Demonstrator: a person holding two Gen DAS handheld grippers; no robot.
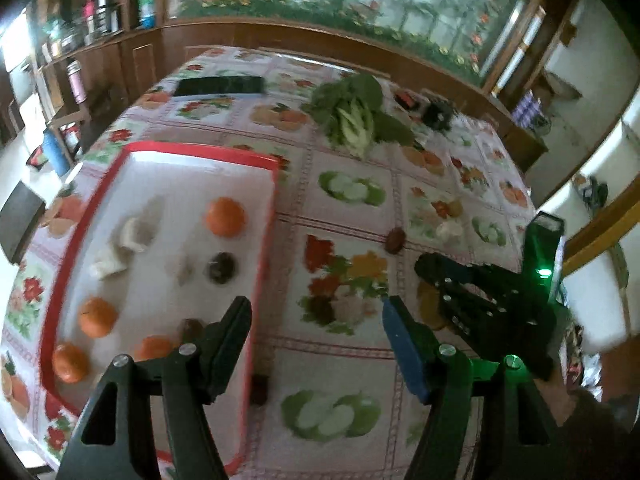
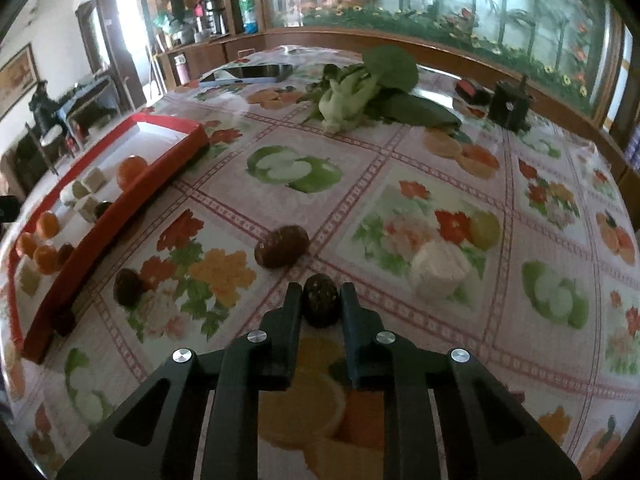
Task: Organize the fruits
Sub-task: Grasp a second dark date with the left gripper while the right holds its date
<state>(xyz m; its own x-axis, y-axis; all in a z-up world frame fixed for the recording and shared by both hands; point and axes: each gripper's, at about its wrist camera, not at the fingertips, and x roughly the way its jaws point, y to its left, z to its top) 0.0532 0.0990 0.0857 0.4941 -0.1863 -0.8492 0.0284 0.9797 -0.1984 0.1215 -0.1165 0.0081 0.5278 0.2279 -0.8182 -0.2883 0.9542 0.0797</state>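
Off to the left: red tray (image 2: 120,216) with oranges (image 2: 132,168). Ahead on the tablecloth (image 2: 400,168): two loose brown fruits (image 2: 282,247). Right gripper (image 2: 320,292) clamped on a third dark fruit (image 2: 321,304); best lifted gently, straight, keeping squeeze light. Left gripper (image 1: 316,308) open, empty.

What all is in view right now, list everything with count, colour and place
Tray: one, red rim, white inside, table's left.
Oranges: four, orange, in the tray.
Pale chunks: several, whitish, in the tray.
Dark brown fruits: at least two in the tray; two loose on the cloth; one in the right gripper.
Leafy greens: one bunch, green, far end.
Phone: one, dark, far end.
Black box: one, far right.
Tablecloth: fruit-and-flower print.
Left gripper: open, empty.
Right gripper: shut on a dark brown fruit.
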